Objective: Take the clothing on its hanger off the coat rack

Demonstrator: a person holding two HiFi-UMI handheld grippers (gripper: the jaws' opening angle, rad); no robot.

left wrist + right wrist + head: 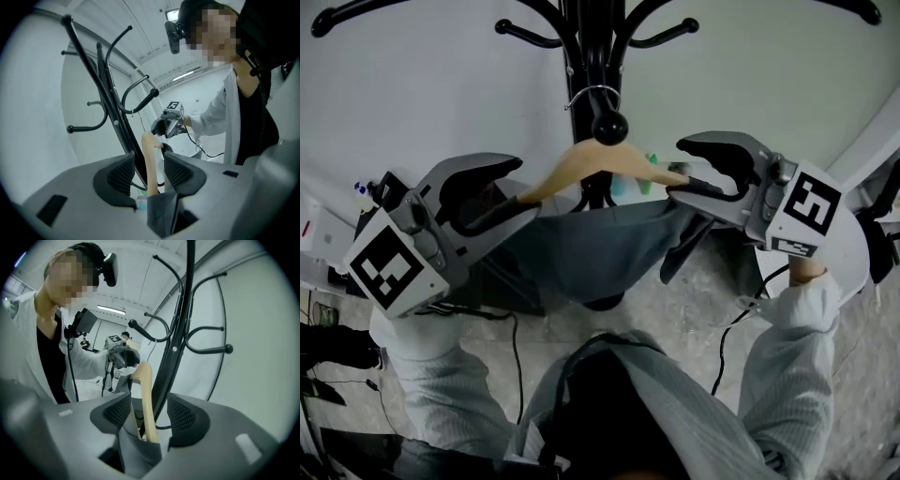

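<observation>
A wooden hanger (600, 159) carrying grey clothing (591, 248) hangs by its metal hook (592, 92) on a knobbed arm of the black coat rack (595, 56). My left gripper (517, 190) sits at the hanger's left end. In the left gripper view the wooden arm (150, 159) runs between the jaws of that gripper (150, 171) with a gap on each side, so it is open. My right gripper (680, 171) is at the right end. Its own view shows that gripper (147, 413) open too, with the arm (146, 399) loose between the pads. Grey cloth (138, 451) bunches under both.
The rack's curved arms (110, 98) spread above and beside both grippers. A pale wall stands right behind the rack. Black cables (517, 347) trail on the speckled floor by the rack's base. Boxes and gear (319, 234) crowd the left edge.
</observation>
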